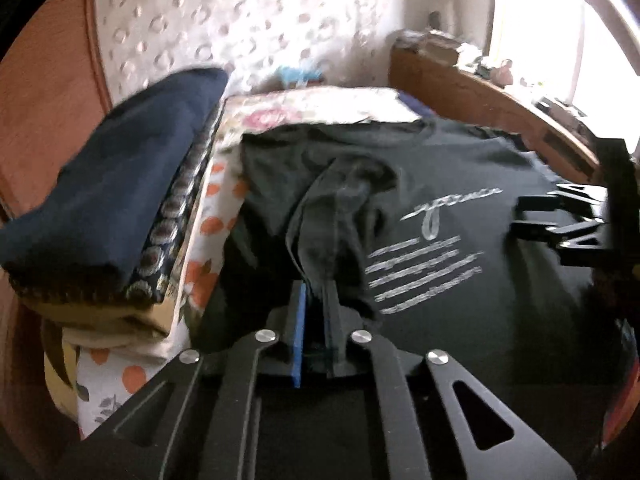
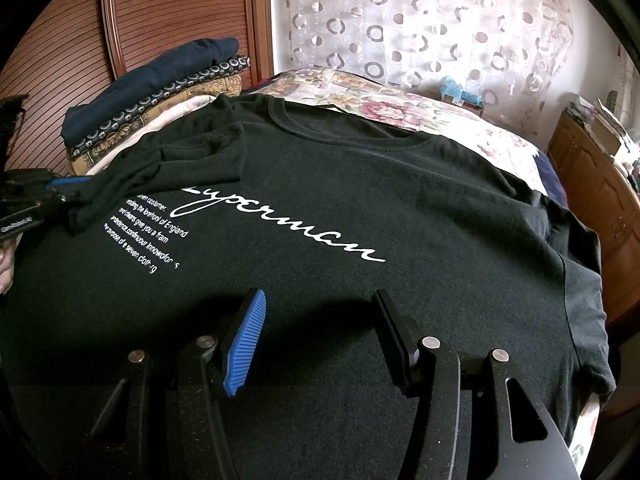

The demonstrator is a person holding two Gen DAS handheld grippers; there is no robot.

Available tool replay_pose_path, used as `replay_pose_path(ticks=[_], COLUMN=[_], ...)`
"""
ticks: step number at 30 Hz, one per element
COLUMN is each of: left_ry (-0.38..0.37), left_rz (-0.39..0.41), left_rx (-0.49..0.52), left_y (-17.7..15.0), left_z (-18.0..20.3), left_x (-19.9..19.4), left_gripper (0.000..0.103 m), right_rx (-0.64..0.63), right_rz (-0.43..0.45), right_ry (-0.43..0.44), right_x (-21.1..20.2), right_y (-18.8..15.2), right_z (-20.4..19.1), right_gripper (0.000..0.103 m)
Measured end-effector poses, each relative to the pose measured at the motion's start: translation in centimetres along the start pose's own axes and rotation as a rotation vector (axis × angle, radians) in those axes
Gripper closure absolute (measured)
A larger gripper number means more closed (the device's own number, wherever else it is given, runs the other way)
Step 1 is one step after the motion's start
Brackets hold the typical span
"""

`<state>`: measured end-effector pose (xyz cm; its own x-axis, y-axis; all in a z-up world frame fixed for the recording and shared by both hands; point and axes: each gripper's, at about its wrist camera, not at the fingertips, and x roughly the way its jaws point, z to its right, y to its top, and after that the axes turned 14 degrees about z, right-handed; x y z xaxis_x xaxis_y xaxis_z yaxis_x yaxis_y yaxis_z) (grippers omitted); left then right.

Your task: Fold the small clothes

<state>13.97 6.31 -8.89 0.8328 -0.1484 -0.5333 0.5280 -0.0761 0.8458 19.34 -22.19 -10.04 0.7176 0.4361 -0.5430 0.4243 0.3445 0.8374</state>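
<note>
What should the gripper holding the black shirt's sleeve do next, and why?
Probably carry the sleeve a little further across the black T-shirt and lay it flat. The left gripper is shut on the bunched sleeve, which already lies over the printed chest, while the right gripper hangs open above the shirt.

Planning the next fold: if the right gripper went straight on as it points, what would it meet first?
Most likely the black T-shirt, just below its white script; the right gripper hangs open above it.

Left gripper (image 1: 316,300) clamped on bunched sleeve (image 1: 340,216) of black T-shirt (image 1: 460,280) spread on bed; folded stack (image 1: 108,208) at left, right gripper (image 1: 520,216) at far edge.
</note>
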Motion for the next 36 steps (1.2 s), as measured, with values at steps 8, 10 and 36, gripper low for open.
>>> replay_pose_path(ticks=[8,10,36], left_ry=[-0.135,-0.161,-0.053], left_rz=[0.013,0.005,0.103], left_rx=[0.022,0.028,-0.038], left_y=[0.2,-0.4,-0.8], left_z=[3.6,4.5,1.6], left_x=[-2.0,-2.5,-9.1], left_gripper=[0.096,0.096,0.025], right_rx=[-0.001,-0.001,-0.02], right_rz=[0.0,0.0,0.063], right_ry=[-0.001,-0.001,0.168], right_x=[0.0,-0.1,4.3], right_y=[0.0,0.0,6.5], right_z=[0.0,0.0,-7.2], right_gripper=[0.046,0.046,0.045])
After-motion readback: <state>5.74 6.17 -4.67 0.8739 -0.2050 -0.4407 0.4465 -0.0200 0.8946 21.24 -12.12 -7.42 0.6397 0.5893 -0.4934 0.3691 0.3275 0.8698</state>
